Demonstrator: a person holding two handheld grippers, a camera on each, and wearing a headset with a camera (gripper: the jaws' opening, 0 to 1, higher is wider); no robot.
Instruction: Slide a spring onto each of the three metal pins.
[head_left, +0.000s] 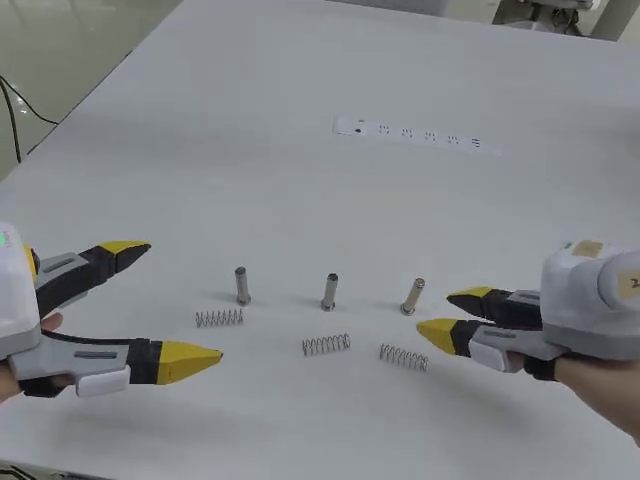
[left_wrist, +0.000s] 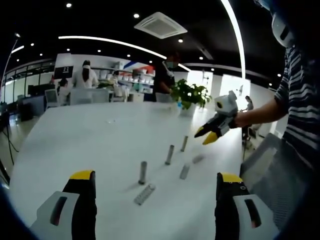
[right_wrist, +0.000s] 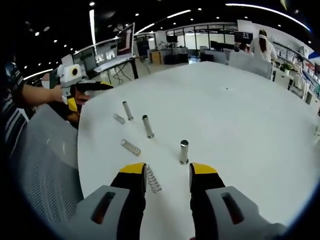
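White table (head_left: 300, 200): pins (head_left: 329, 291), springs (head_left: 326, 344) loose; power strip (head_left: 417, 135) markings illegible.

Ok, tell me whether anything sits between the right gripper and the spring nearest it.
Nothing visible does. The right gripper is open, with only bare table between its tips and the nearest spring. The closest pin stands off to one side of that path, not across it.
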